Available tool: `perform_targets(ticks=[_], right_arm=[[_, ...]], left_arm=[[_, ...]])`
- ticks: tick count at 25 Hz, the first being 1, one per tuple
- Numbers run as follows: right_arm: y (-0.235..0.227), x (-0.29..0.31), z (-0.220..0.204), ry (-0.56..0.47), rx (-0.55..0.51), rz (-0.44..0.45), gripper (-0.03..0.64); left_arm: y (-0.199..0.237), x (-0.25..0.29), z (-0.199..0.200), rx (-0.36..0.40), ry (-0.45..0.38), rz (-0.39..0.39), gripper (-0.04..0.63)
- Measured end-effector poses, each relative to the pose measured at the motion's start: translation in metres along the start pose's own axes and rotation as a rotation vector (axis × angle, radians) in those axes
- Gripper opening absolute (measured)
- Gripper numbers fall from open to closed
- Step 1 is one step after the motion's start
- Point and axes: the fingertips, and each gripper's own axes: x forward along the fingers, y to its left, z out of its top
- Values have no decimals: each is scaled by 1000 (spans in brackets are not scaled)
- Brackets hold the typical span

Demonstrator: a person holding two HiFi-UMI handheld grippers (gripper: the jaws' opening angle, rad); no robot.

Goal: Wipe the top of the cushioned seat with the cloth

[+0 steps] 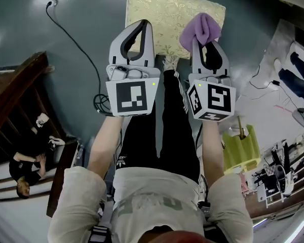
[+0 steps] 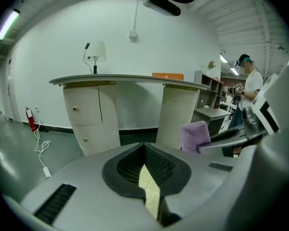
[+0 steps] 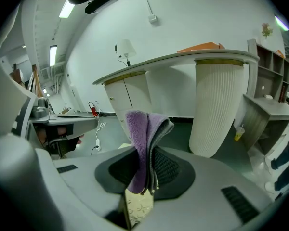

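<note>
Pinching the purple cloth (image 1: 200, 27), right gripper (image 1: 204, 43) hangs over cushioned seat (image 1: 162, 11); left gripper (image 1: 145, 25) closed.

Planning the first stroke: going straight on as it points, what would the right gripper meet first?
Probably nothing close: the right gripper points about level, the cushioned seat below its tongs, so the cloth would pass over it. The far curved counter comes first; depth is unclear.
</note>
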Motion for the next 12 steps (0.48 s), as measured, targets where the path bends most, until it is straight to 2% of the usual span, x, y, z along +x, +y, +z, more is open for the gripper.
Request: perform_targets(ticks=[8,12], right_arm=[[-2,10,-5,23,-7,8,87],[7,20,-2,46,19,44,87]], left_arm=[[0,5,-6,7,1,0,6],[3,2,-2,0,-6,16,6]])
